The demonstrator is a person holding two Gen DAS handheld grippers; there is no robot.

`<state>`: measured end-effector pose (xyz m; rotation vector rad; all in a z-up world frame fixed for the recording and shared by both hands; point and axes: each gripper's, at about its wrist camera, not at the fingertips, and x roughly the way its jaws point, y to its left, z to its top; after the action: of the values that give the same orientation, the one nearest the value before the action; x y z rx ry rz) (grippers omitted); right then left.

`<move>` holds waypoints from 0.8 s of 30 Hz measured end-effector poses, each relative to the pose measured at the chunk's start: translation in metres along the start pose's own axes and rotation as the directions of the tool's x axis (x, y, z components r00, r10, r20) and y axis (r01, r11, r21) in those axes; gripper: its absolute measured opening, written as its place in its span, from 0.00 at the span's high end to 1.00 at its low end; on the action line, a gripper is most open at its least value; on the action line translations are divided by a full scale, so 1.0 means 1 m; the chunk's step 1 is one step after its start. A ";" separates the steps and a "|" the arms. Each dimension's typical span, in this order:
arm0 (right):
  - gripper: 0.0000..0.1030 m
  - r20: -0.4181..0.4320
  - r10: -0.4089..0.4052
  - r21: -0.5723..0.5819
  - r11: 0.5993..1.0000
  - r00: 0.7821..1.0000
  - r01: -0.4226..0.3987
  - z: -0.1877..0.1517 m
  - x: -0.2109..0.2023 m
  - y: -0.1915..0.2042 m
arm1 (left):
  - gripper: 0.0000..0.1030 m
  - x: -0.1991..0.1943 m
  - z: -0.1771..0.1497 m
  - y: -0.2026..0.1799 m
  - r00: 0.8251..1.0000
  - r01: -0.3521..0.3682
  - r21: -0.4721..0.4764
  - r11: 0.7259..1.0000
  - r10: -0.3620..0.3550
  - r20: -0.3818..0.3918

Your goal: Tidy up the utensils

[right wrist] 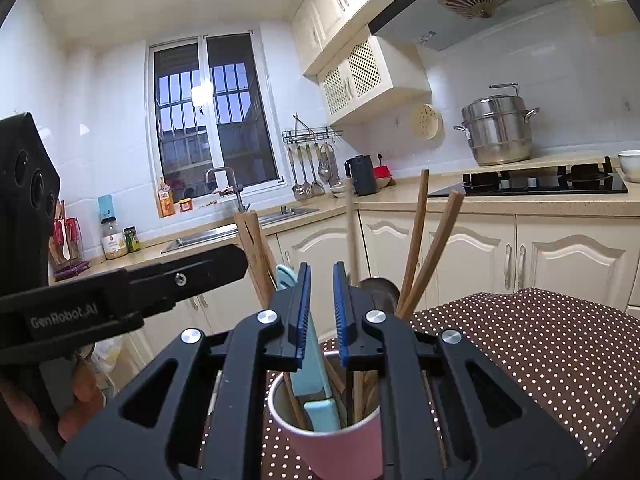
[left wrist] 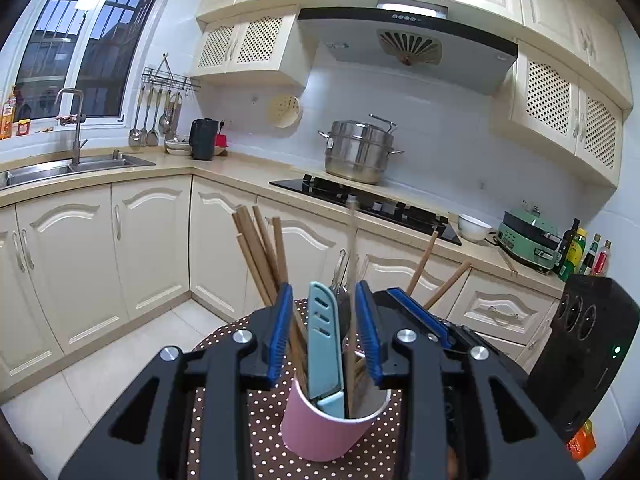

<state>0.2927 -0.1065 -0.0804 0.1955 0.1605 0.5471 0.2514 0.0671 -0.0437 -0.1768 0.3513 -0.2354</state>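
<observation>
A pink cup (left wrist: 328,428) (right wrist: 336,444) stands on a brown dotted tablecloth (left wrist: 212,340) (right wrist: 540,340). It holds a light blue sheathed knife (left wrist: 324,344) (right wrist: 316,392) and several wooden chopsticks (left wrist: 260,256) (right wrist: 256,252). My left gripper (left wrist: 324,320) is above the cup, open, with the knife and one blurred chopstick (left wrist: 352,264) between its pads. My right gripper (right wrist: 322,300) is above the same cup from the other side, shut to a narrow slit with nothing in it. Two more chopsticks (right wrist: 420,248) lean behind it.
A cream counter runs around the kitchen with a sink (left wrist: 80,164), a black hob (left wrist: 360,204) and a steel steamer pot (left wrist: 358,152). Bottles (left wrist: 580,252) and a green appliance (left wrist: 528,236) stand at the right. A person's hand (right wrist: 80,392) holds the left gripper (right wrist: 236,264).
</observation>
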 end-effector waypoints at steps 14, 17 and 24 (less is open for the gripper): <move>0.88 -0.014 -0.097 -0.067 0.993 0.995 0.096 0.008 -0.055 0.026 | 0.46 -0.045 -0.008 0.000 0.996 -0.085 0.028 0.996 0.085 0.000; 0.88 -0.010 -0.127 -0.095 0.988 0.992 0.125 0.012 -0.072 0.037 | 0.39 -0.065 -0.010 -0.004 0.993 -0.121 0.054 0.991 0.120 0.019; 0.45 0.009 -0.160 -0.124 0.979 0.987 0.160 0.024 -0.116 0.060 | 0.33 -0.113 -0.012 -0.025 0.979 -0.201 0.108 0.974 0.195 0.059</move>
<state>0.1695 -0.1213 -0.0323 0.0603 0.1407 0.3955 0.1388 0.0707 -0.0129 -0.0343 0.3043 -0.0534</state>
